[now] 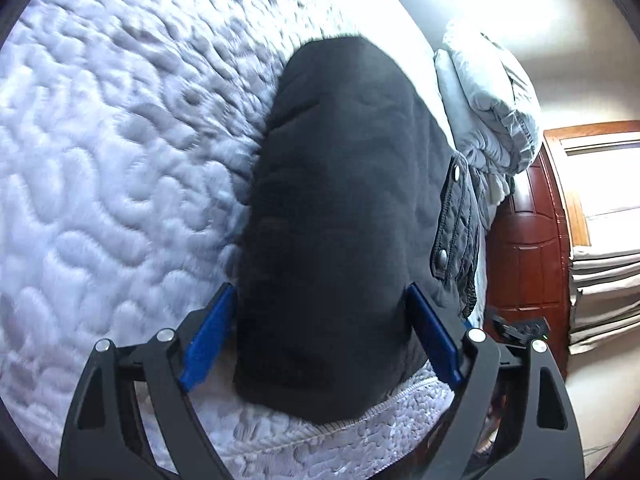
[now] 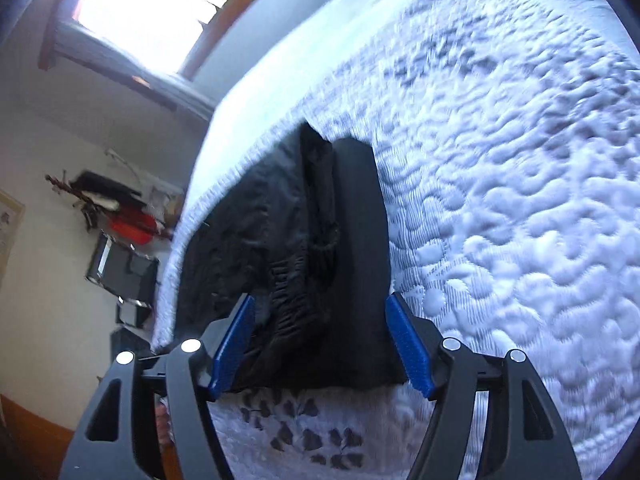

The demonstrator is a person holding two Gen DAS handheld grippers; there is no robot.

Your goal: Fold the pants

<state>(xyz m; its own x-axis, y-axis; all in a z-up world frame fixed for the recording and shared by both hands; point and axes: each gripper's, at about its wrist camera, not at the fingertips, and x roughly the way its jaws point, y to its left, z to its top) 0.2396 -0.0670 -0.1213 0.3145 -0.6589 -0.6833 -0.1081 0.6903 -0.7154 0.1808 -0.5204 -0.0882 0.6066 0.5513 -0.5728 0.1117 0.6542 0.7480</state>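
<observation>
Pants [image 1: 344, 216], black and folded, lay on the quilted mattress [image 1: 120, 160] near its edge. Left gripper [image 1: 320, 336] stood wide open, blue pads either side of the cloth, seemingly not pressing it. Right gripper [image 2: 322, 344] was also open around the pants, holding nothing.

Black pants [image 1: 344, 220] lie folded on the mattress edge
</observation>
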